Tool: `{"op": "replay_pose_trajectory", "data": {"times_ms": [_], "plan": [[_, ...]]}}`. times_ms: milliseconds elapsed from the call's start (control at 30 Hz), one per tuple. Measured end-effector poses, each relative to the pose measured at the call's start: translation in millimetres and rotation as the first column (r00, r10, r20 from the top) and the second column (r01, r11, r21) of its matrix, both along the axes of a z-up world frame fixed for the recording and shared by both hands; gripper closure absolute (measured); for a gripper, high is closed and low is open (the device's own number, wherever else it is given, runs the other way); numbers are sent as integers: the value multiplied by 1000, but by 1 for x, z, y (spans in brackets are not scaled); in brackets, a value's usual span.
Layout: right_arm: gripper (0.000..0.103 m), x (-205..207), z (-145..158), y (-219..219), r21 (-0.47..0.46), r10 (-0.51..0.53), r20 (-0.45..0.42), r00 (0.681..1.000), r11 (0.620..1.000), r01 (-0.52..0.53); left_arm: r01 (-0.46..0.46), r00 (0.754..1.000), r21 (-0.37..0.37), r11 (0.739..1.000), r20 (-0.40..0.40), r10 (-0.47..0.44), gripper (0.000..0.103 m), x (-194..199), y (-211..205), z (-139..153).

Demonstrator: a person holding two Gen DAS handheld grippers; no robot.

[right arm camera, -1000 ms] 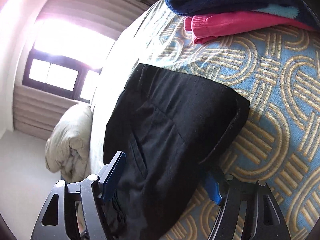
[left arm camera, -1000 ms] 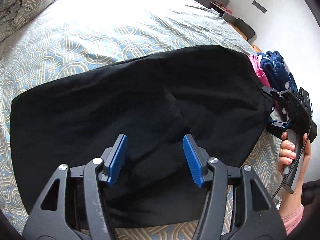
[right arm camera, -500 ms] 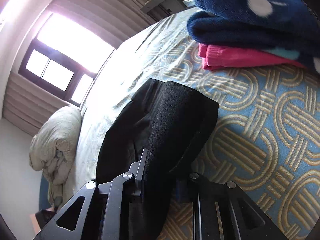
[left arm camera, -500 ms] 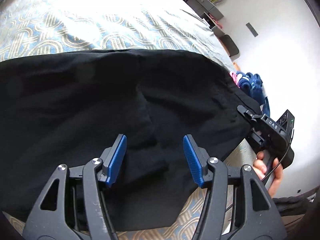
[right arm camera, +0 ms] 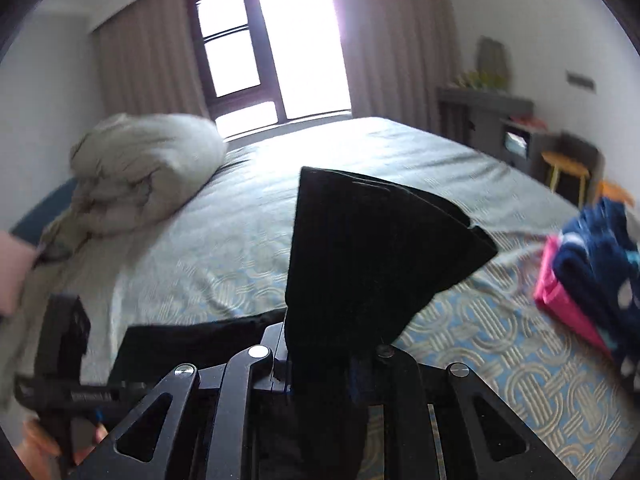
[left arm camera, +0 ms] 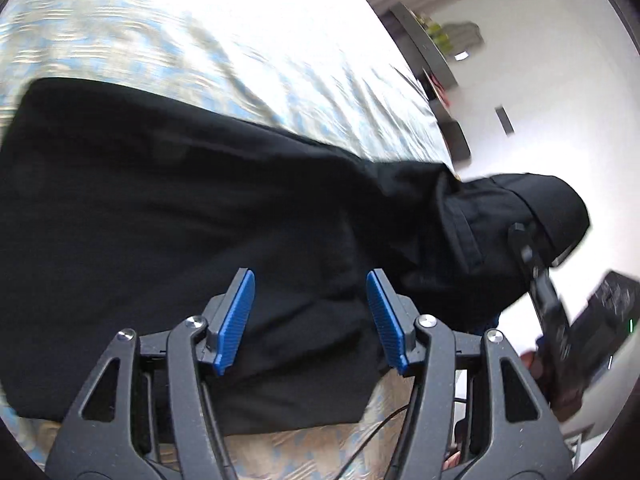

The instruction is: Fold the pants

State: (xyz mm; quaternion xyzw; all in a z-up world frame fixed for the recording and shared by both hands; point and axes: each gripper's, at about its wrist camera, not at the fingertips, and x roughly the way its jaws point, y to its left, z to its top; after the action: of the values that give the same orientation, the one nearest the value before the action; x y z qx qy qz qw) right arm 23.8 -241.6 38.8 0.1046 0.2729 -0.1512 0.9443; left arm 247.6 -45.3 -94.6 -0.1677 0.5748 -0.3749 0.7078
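The right hand-held gripper [right arm camera: 328, 364] is clamped on an end of the black pants [left arm camera: 180, 208], lifting it above the patterned bed [right arm camera: 500, 344]. The left hand-held gripper [left arm camera: 310, 316] hovers over the pants, blue pads wide apart and holding nothing. A bright window [right arm camera: 272, 44] and bundled duvet [right arm camera: 140, 168] sit beyond.

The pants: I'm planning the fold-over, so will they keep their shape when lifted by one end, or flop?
Likely floppy: the end of the pants pinched in the right gripper fans out and creases, and the rest drapes toward the bed. Probably not slippery: the cloth looks matte. The open left gripper may be needed to steady the flat part.
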Motion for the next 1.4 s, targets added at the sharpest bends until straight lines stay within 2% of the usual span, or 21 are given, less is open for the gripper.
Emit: {"op": "replay_pose_trajectory", "data": {"times_ms": [67, 133, 200, 267, 333, 400, 500, 567, 667, 800, 867, 967, 1033, 1233, 1400], "plan": [[85, 22, -6, 56, -139, 144, -52, 988, 979, -150, -53, 998, 1, 999, -15, 53, 30, 9, 28, -4], [85, 39, -28, 109, -237, 286, -152, 946, 919, -315, -99, 993, -33, 995, -67, 97, 27, 14, 55, -12], [85, 52, -56, 152, -280, 377, -263, 888, 851, -444, -131, 985, -54, 990, -119, 123, 27, 17, 74, -22], [85, 58, -83, 183, -301, 426, -350, 834, 792, -531, -156, 979, -33, 987, -136, 150, 28, 17, 86, -30], [84, 57, -99, 200, -355, 418, -398, 816, 750, -558, -163, 978, -75, 984, -146, 151, 28, 14, 98, -33], [82, 54, -106, 203, -359, 420, -418, 805, 738, -572, -169, 976, -103, 980, -158, 151, 28, 12, 104, -35], [75, 46, -104, 191, -289, 448, -401, 799, 766, -574, -182, 970, -127, 975, -183, 157, 27, 10, 106, -38], [59, 40, -102, 174, -207, 460, -377, 804, 804, -558, -178, 971, -132, 975, -186, 152, 27, 10, 106, -38], [54, 28, -100, 156, -87, 490, -330, 807, 836, -543, -160, 972, -143, 977, -194, 131, 27, 14, 93, -35], [54, 12, -85, 127, 53, 470, -217, 856, 881, -470, -143, 975, -137, 980, -189, 116, 27, 12, 82, -31], [50, 4, -75, 113, 105, 446, -172, 878, 895, -434, -137, 975, -135, 981, -191, 110, 27, 15, 79, -29], [42, -5, -62, 96, 118, 394, -123, 911, 917, -380, -146, 973, -136, 980, -197, 118, 27, 14, 78, -27], [40, -7, -59, 87, 120, 367, -114, 923, 928, -354, -160, 970, -141, 977, -204, 129, 27, 16, 83, -26], [40, -10, -63, 84, 160, 336, -119, 934, 935, -316, -215, 948, -197, 956, -278, 156, 26, 12, 107, -36], [39, -13, -64, 79, 192, 322, -122, 939, 936, -296, -202, 952, -208, 957, -273, 141, 26, 11, 109, -34]]}}
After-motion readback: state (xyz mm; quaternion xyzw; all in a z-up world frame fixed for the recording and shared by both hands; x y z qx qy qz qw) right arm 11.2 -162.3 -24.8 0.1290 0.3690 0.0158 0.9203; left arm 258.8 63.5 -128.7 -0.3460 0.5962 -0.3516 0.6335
